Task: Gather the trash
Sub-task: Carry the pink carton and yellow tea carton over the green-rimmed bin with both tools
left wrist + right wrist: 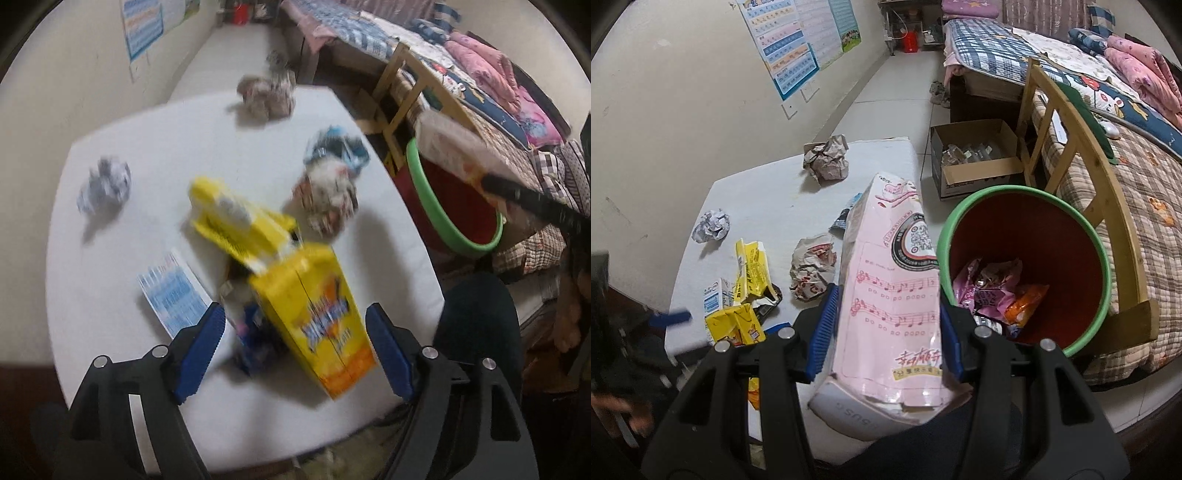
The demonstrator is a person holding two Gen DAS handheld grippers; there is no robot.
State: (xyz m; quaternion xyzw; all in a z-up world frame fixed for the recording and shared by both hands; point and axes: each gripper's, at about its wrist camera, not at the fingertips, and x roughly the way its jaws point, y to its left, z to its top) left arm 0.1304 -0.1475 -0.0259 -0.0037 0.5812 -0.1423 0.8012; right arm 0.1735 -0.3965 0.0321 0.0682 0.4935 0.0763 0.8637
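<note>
Clamped between the blue pads of the right hand-held gripper (pixel 886 332), a pink carton (pixel 886 291) hangs just beside the green-rimmed bin (pixel 1027 192), over the edge of the white bench (pixel 768 199). Wrappers (pixel 993 291) lie inside the bin. On the far side of the carton from the bin, the left hand-held gripper (pixel 295 350) stands spread around a yellow carton (pixel 314 310) on the bench, pads clear of it. Crumpled paper balls (pixel 812 269) are scattered beyond the cartons.
</note>
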